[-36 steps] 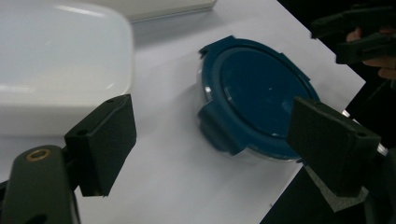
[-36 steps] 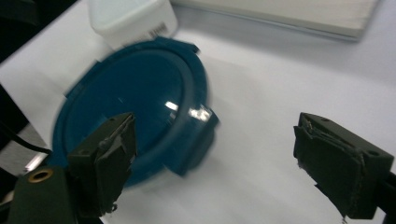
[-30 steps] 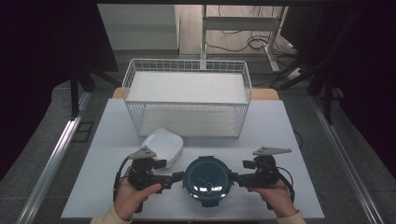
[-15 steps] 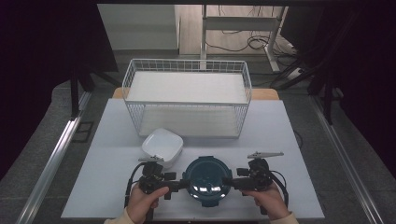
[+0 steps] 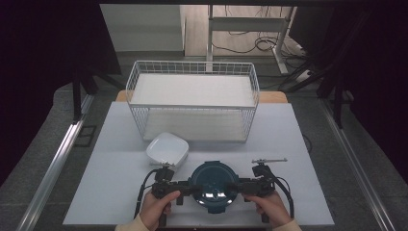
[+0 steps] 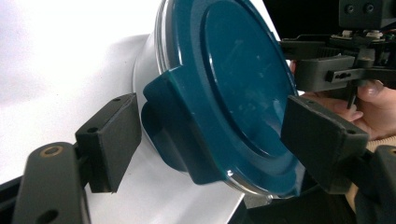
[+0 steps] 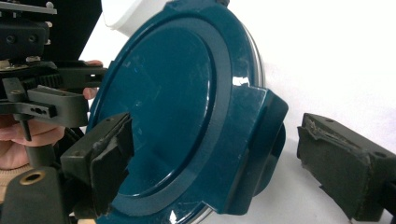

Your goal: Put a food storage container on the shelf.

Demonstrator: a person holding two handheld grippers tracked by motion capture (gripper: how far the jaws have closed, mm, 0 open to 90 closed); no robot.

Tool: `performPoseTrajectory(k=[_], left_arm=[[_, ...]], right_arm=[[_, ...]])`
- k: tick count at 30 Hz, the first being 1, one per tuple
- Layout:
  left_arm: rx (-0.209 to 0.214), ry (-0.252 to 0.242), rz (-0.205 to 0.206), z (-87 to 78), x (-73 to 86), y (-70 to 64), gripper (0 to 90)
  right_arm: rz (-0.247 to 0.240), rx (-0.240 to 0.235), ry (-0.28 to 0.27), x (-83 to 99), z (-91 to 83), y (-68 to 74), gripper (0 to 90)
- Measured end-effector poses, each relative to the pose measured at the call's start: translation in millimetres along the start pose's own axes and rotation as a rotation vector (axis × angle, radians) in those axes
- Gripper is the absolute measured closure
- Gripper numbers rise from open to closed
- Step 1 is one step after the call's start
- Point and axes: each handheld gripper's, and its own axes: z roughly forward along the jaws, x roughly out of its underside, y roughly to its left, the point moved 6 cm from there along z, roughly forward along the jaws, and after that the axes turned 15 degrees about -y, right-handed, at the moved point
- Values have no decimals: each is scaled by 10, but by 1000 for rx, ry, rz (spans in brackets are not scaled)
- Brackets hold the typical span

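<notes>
The round container with a glossy teal plastic lid sits between the left gripper and the right gripper; both stand apart around its latch tabs.

- The teal lid looks like glossy, smooth plastic with fine scuffs.
- The right hand-held gripper has matt black pads, rough and worn at the edges.
- The basket is white wire.
- The bowl is glossy white.
- The tabletop is matt white.
</notes>
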Motion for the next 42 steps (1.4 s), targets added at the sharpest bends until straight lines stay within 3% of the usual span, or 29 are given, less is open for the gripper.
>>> performPoseTrajectory(k=[4, 7, 10, 17, 24, 28, 36, 42], left_arm=[[32, 0, -35, 48, 8, 15, 247], [23, -1, -34, 53, 10, 32, 269], [17, -4, -40, 38, 8, 44, 314], [5, 0, -69, 2, 7, 27, 345], [1, -14, -61, -58, 19, -26, 382], [14, -21, -80, -87, 5, -38, 412], [8, -32, -72, -113, -28, -49, 425], [1, -36, -43, -136, -44, -64, 425]], right_arm=[[31, -30, 15, 32, 37, -6, 118], [73, -45, 49, 70, 81, -2, 134], [80, -45, 61, 81, 102, 14, 166], [140, -48, 23, 35, 23, -30, 299], [139, -59, -18, 21, -72, 9, 379], [152, -75, -34, 28, -131, 19, 412], [136, -72, -49, 18, -145, 53, 421], [120, -67, -61, 6, -146, 88, 423]])
